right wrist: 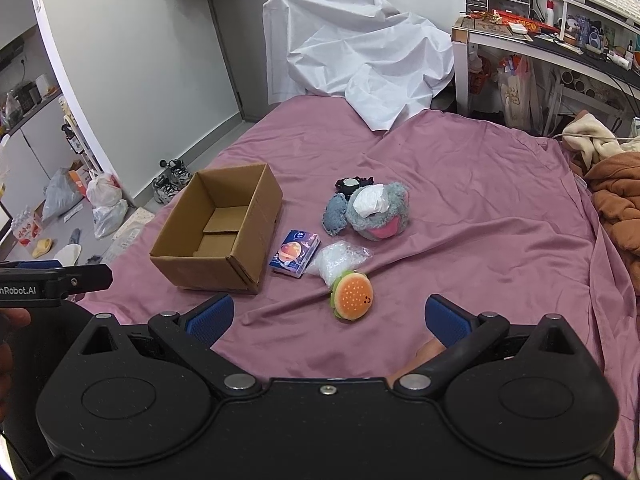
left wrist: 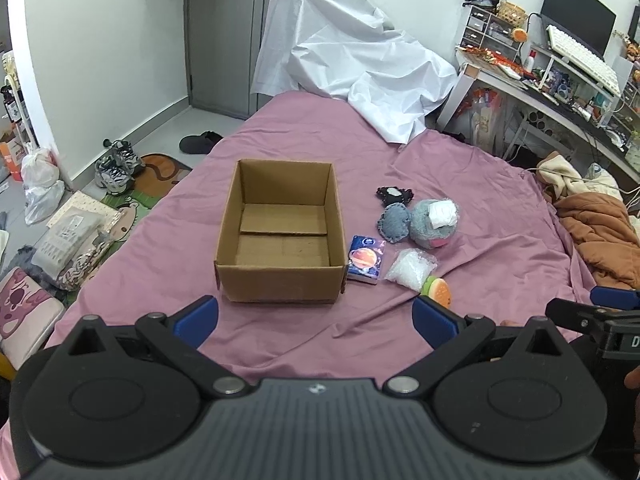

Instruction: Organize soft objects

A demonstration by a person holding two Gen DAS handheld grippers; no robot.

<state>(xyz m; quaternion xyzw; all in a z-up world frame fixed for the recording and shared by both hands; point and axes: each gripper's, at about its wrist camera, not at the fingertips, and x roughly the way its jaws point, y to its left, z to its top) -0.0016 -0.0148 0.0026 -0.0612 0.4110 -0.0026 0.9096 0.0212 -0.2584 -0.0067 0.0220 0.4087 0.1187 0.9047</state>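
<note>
Looking right of the box (right wrist: 224,224), your right view shows the whole burger (right wrist: 352,295); the left view half hides it. Both claws, left (left wrist: 316,322) and right (right wrist: 328,320), gape wide, empty.

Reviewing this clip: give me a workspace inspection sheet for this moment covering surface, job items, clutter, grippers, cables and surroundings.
Surface: bed with a wrinkled pink sheet.
Job's things: open cardboard box, nothing seen inside; to its right, apart from it, a tissue pack, clear plastic bag, burger plush, grey plush, blue-grey pad, small black item.
Clutter: crumpled white sheet at the bed's far end; brown blanket at its right edge.
Grippers: left gripper and right gripper both open, holding nothing, hovering near the bed's near edge.
Cables: a pale cord over the bedding by the desk.
Surroundings: crowded desk, shoes and bags on the floor.
</note>
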